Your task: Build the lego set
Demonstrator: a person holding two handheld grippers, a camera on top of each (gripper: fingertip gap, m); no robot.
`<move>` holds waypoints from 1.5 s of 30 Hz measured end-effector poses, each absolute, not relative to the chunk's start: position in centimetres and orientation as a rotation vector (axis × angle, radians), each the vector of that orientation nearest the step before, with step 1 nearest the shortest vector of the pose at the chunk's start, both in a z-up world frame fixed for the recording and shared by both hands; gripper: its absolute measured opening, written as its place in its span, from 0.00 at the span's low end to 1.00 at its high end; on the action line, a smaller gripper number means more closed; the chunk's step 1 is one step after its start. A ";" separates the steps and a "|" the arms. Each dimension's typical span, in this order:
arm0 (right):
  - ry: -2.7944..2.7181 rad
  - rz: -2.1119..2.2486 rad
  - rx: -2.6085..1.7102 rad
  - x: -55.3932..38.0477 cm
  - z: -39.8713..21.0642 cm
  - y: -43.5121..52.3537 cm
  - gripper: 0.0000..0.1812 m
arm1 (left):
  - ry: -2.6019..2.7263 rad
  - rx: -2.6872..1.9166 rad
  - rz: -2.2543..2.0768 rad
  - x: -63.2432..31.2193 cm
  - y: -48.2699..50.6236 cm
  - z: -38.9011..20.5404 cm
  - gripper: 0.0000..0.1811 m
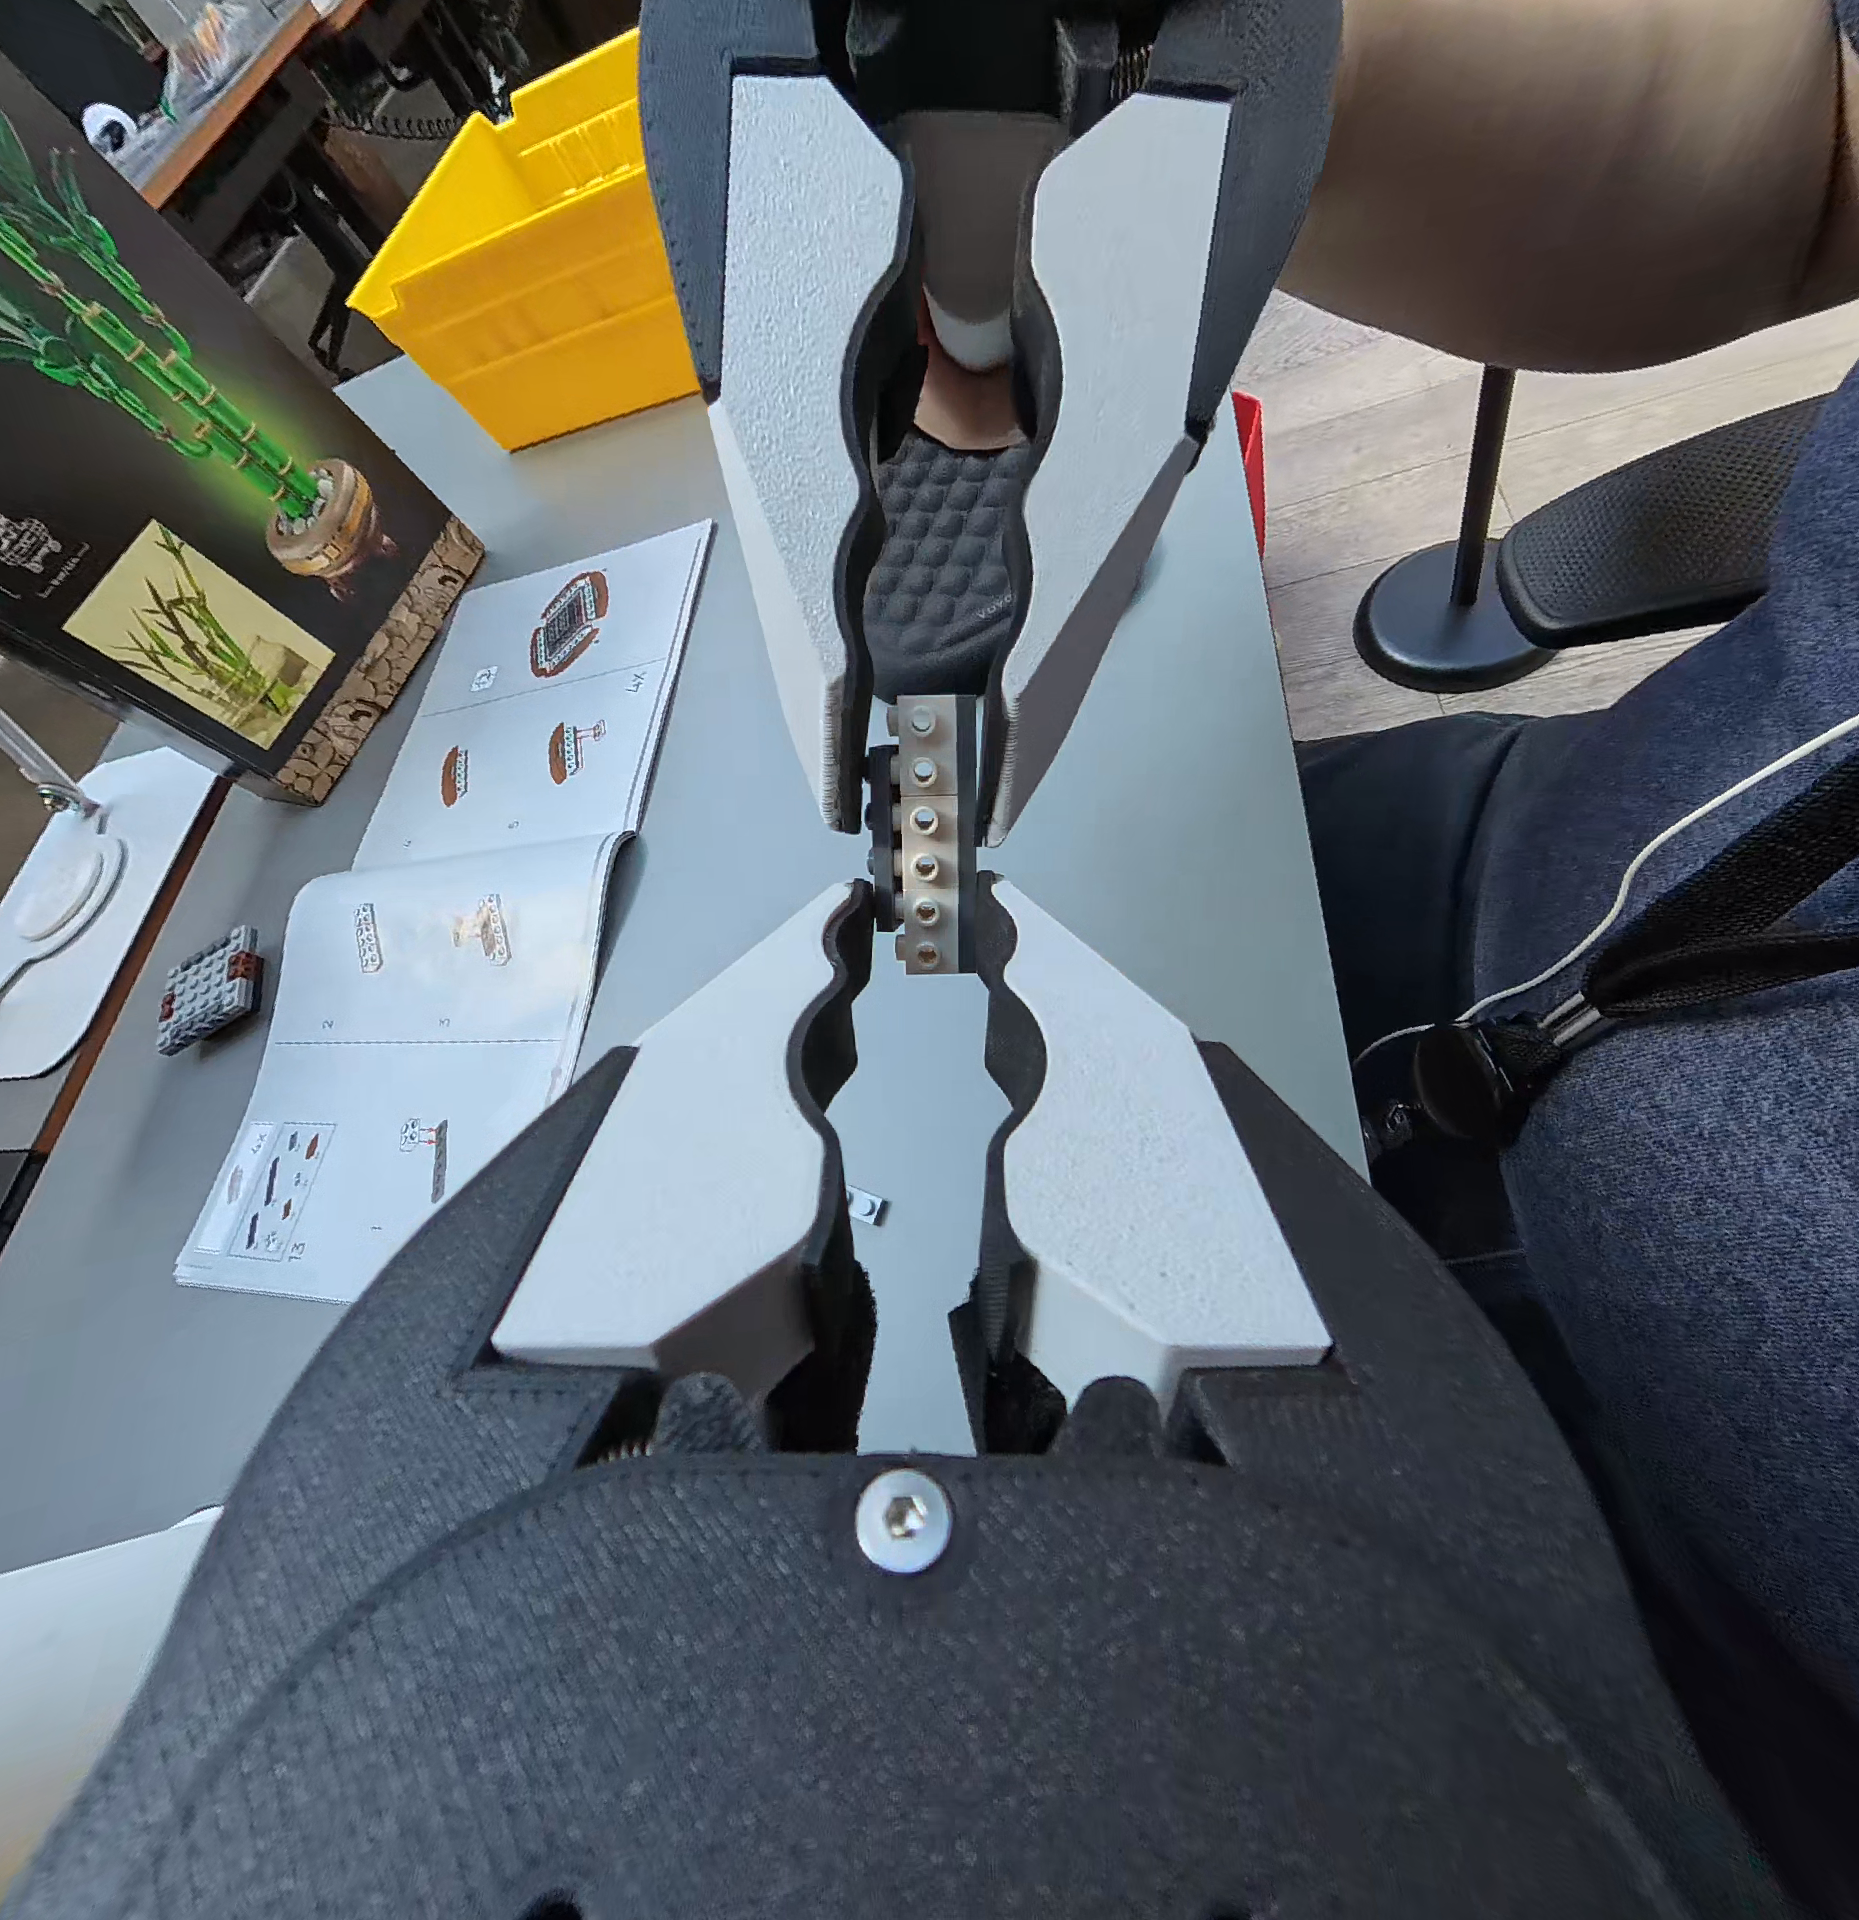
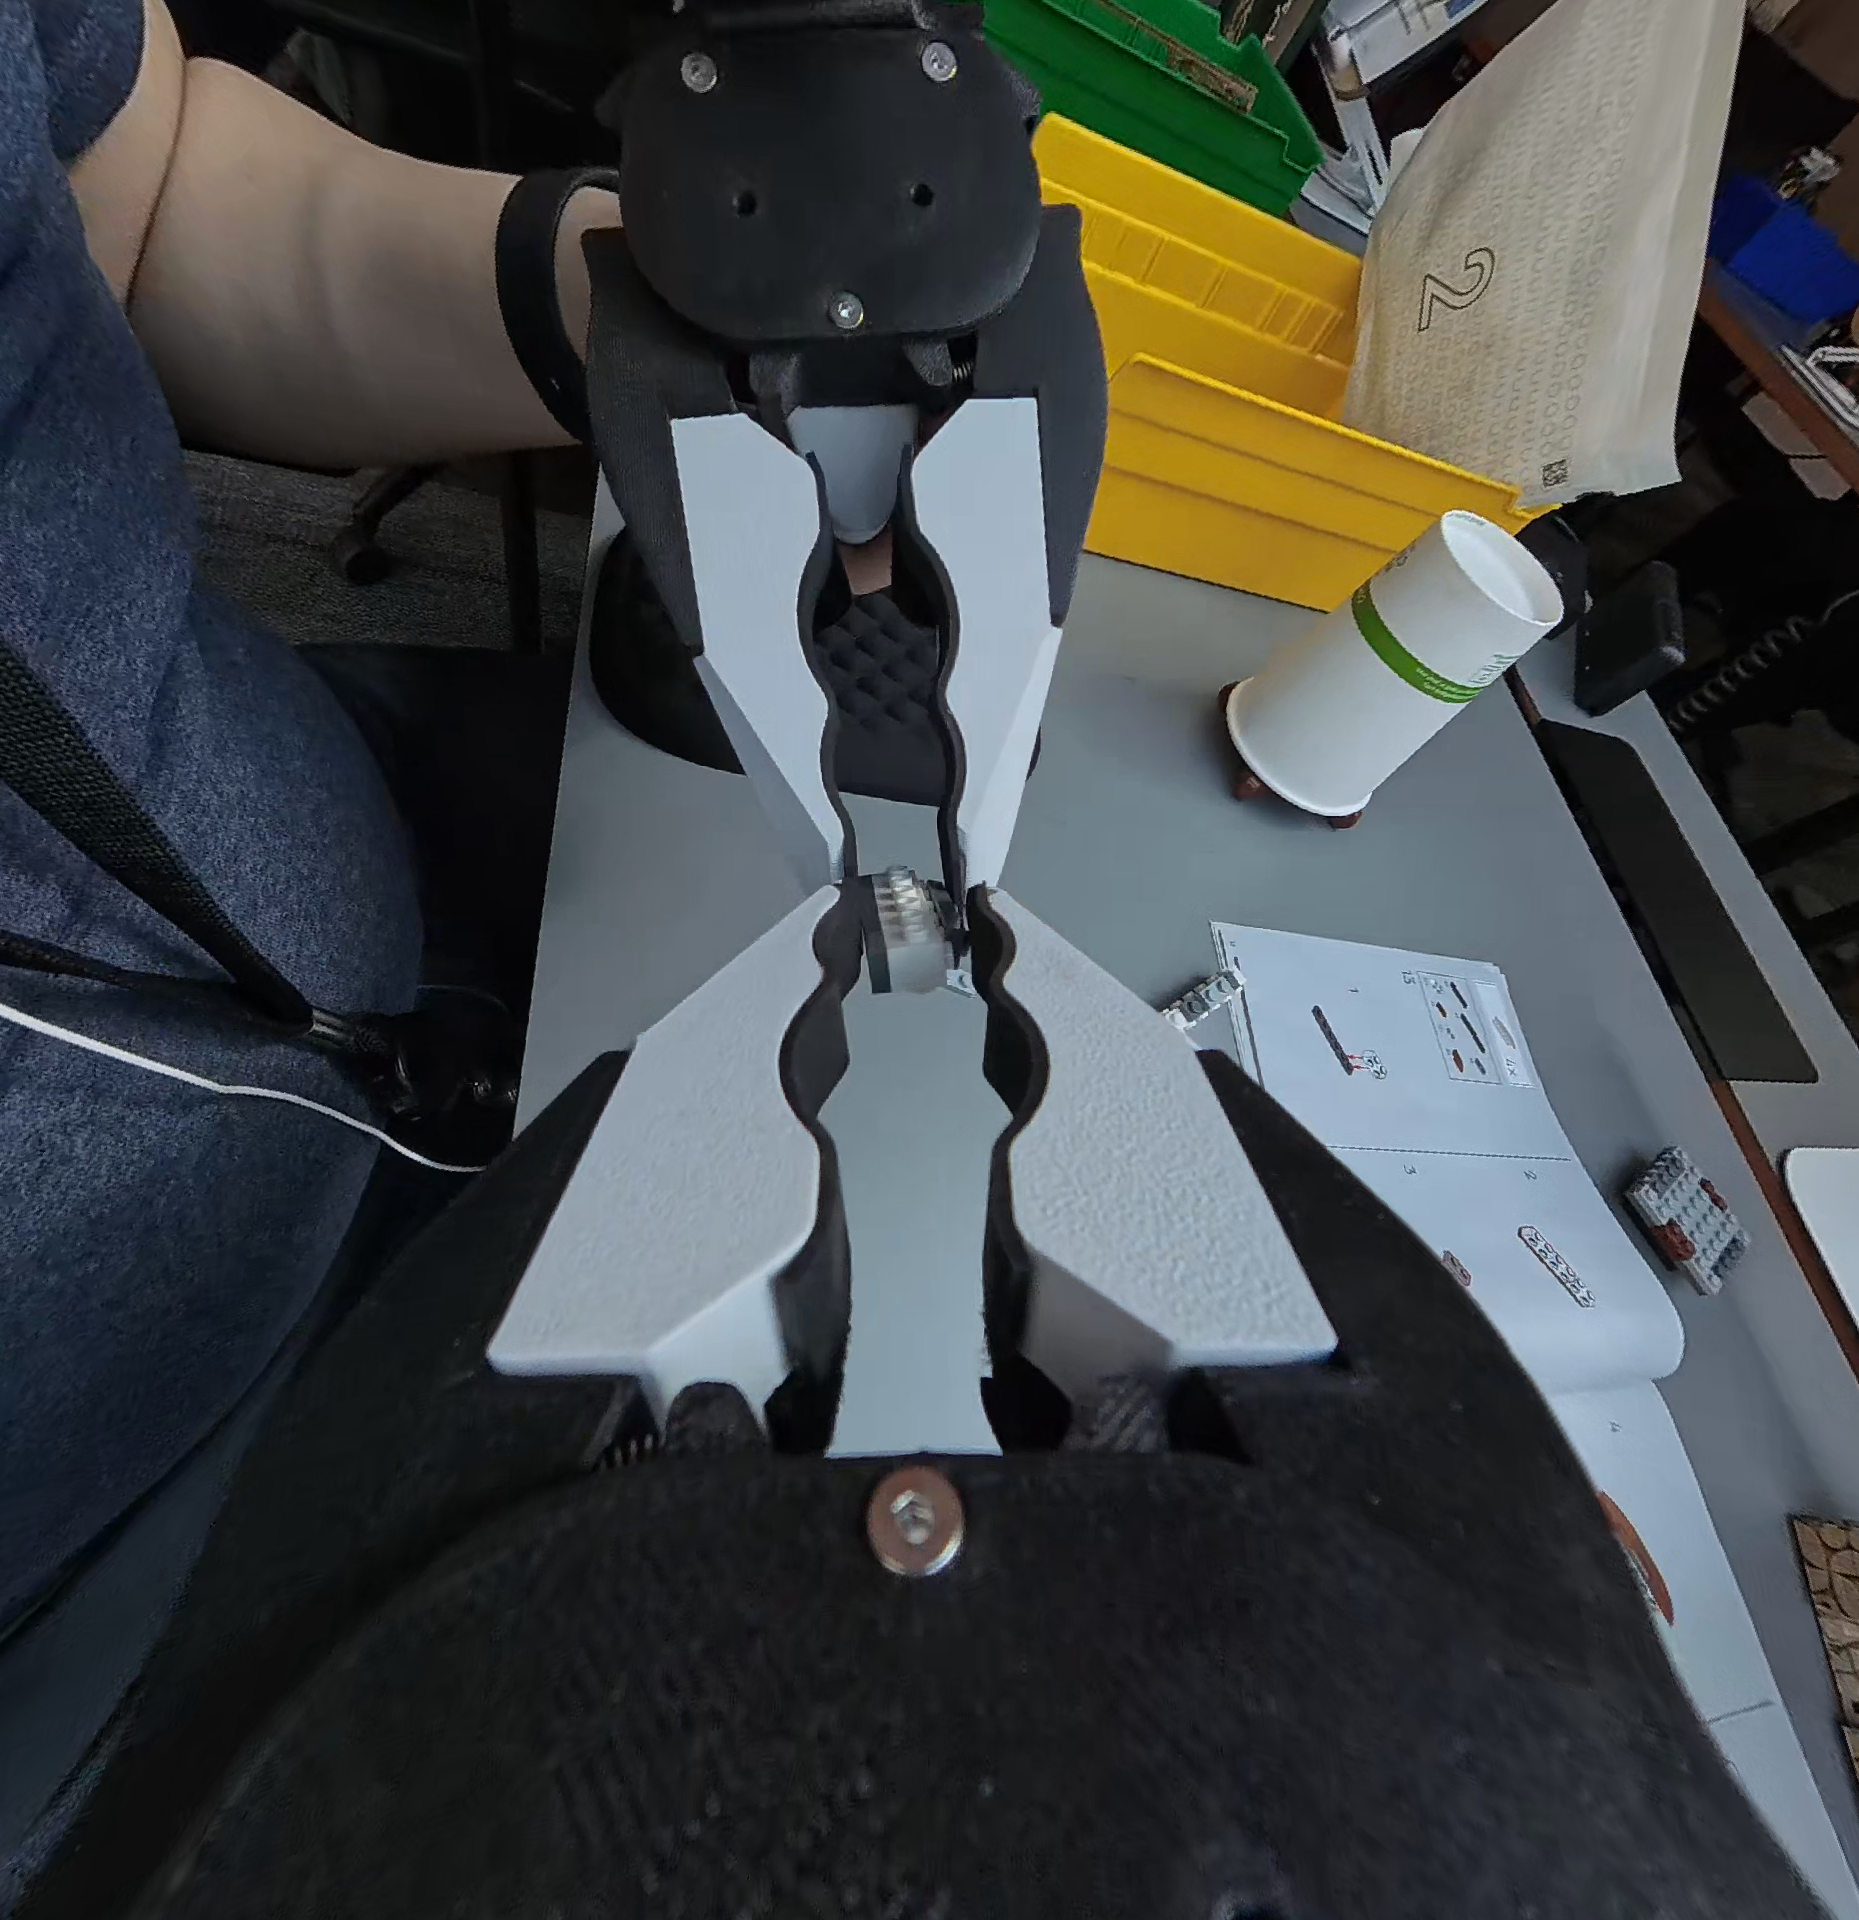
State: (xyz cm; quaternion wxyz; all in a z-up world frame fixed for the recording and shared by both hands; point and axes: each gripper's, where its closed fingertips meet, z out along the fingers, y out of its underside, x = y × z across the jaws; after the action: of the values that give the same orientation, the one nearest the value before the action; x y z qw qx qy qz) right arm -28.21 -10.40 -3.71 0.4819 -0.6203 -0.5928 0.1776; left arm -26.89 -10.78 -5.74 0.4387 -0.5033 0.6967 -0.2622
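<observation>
On the left of the left wrist view, a small grey studded lego block with red-brown corner pieces (image 1: 210, 989) lies on the grey table (image 1: 727, 790) beside the open white instruction booklet (image 1: 468, 935), below the dark set box with green bamboo artwork (image 1: 177, 499); a yellow plastic bin (image 1: 530, 249) stands behind them. In the middle, the left gripper (image 1: 923, 906) and right gripper (image 1: 909, 769) meet tip to tip above the table, both narrowed onto one tan-and-dark-grey lego strip with a row of side studs (image 1: 930, 836). The right gripper's fingers clamp its far half; the left gripper's fingers close around its near end, the left pad (image 1: 852, 914) touching, firm grip on the other side unclear. A tiny light-grey plate (image 1: 865, 1205) lies on the table beneath. To the right the table edge runs close, with the person's blue-clad lap beyond. In the right wrist view, an overturned white paper cup with a green band (image 2: 1382, 665) stands well right of the grippers.
</observation>
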 end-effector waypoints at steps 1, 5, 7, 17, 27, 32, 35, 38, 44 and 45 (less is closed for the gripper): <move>-1.452 0.430 -1.517 -28.2 -3.9 -10.4 0.11 | 1.735 -1.259 -0.656 -26.9 -10.8 -5.9 0.10; -1.457 0.462 -1.545 -28.1 -4.4 -10.5 0.10 | 1.751 -1.296 -0.695 -26.9 -10.9 -6.5 0.10; -1.477 0.447 -1.554 -28.1 -4.9 -10.4 0.10 | 1.763 -1.316 -0.704 -26.9 -10.9 -6.7 0.09; -1.506 0.467 -1.559 -28.0 -5.4 -10.5 0.09 | 1.785 -1.347 -0.728 -26.8 -10.9 -7.4 0.10; -1.515 0.476 -1.528 -28.3 -5.4 -10.7 0.08 | 1.790 -1.351 -0.761 -27.1 -11.0 -7.4 0.09; -1.434 0.561 -1.542 -28.2 -4.8 -10.1 0.16 | 1.772 -1.329 -0.749 -26.9 -10.9 -7.0 0.10; -1.405 0.582 -1.504 -28.1 -4.5 -10.0 0.18 | 1.729 -1.285 -0.757 -26.7 -10.9 -6.2 0.09; -1.350 0.647 -1.428 -28.2 -3.6 -10.3 0.16 | 1.673 -1.237 -0.785 -26.6 -10.9 -5.2 0.09; -1.318 0.694 -1.398 -28.2 -3.2 -10.7 0.10 | 1.662 -1.194 -0.777 -26.6 -11.1 -4.6 0.09; -1.326 0.672 -1.387 -28.2 -3.1 -10.8 0.10 | 1.666 -1.189 -0.775 -26.6 -11.1 -4.6 0.09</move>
State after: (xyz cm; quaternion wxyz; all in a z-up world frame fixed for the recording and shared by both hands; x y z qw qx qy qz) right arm -28.20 -10.79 -3.13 0.5264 -0.5802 -0.5544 0.2810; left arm -26.59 -11.11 -4.60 0.4586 -0.4827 0.6765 -0.3147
